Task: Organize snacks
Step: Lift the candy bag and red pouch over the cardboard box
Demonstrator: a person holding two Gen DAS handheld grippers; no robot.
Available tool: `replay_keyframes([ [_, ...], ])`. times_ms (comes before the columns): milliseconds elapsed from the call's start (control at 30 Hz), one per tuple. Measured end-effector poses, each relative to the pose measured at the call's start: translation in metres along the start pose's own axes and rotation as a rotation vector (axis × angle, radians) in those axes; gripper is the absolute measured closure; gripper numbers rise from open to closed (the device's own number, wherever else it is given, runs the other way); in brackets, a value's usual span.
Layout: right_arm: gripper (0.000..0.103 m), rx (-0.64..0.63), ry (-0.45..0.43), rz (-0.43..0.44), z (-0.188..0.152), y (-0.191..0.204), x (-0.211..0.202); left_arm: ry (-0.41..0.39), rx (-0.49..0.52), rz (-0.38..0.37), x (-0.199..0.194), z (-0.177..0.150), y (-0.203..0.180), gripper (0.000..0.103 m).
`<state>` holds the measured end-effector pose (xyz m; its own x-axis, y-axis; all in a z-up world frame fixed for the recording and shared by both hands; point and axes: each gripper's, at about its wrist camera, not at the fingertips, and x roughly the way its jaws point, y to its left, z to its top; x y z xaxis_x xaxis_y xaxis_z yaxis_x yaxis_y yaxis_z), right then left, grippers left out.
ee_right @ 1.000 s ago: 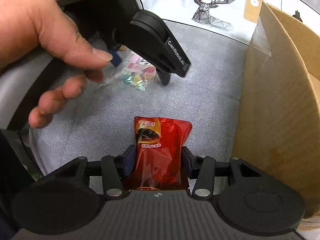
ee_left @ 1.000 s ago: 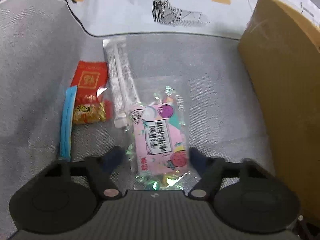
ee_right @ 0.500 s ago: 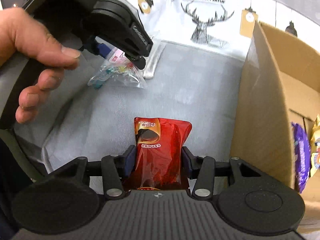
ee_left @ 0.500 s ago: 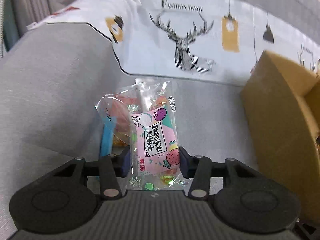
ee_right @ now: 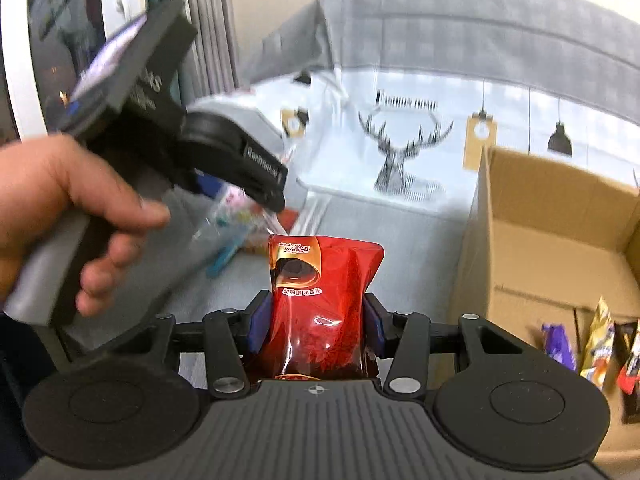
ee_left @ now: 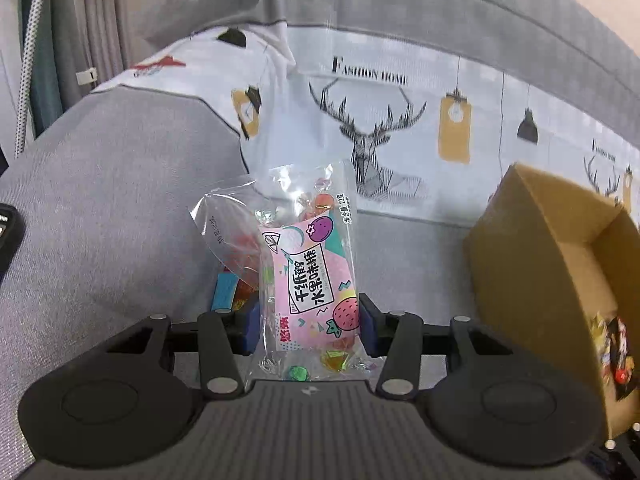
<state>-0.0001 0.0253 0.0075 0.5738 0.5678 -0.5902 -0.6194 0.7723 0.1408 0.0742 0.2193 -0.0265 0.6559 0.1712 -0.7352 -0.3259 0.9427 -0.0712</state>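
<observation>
My left gripper is shut on a pink fruit candy bag and holds it upright above the grey sofa seat. A second clear packet and a blue packet show behind it. My right gripper is shut on a red snack pouch, held upright in the air. The left gripper with its candy bag also shows in the right wrist view, raised at the left. An open cardboard box stands to the right, with several snack packs inside; it also shows in the left wrist view.
The grey sofa seat has a white deer-print cushion at its back. A blue packet and other packets lie on the seat left of the box. A dark object sits at the far left edge.
My left gripper closed on the pink candy bag and lifted it off the seat. My right gripper rose with the red pouch, and the inside of the box came into view.
</observation>
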Motion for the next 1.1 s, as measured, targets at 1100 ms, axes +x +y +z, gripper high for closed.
replay_keyframes([
  [1100,0.052,0.254,-0.261,-0.315,0.011,-0.143,-0.057,-0.354,0.058,-0.228,-0.031,0.019,-0.108,0.050],
])
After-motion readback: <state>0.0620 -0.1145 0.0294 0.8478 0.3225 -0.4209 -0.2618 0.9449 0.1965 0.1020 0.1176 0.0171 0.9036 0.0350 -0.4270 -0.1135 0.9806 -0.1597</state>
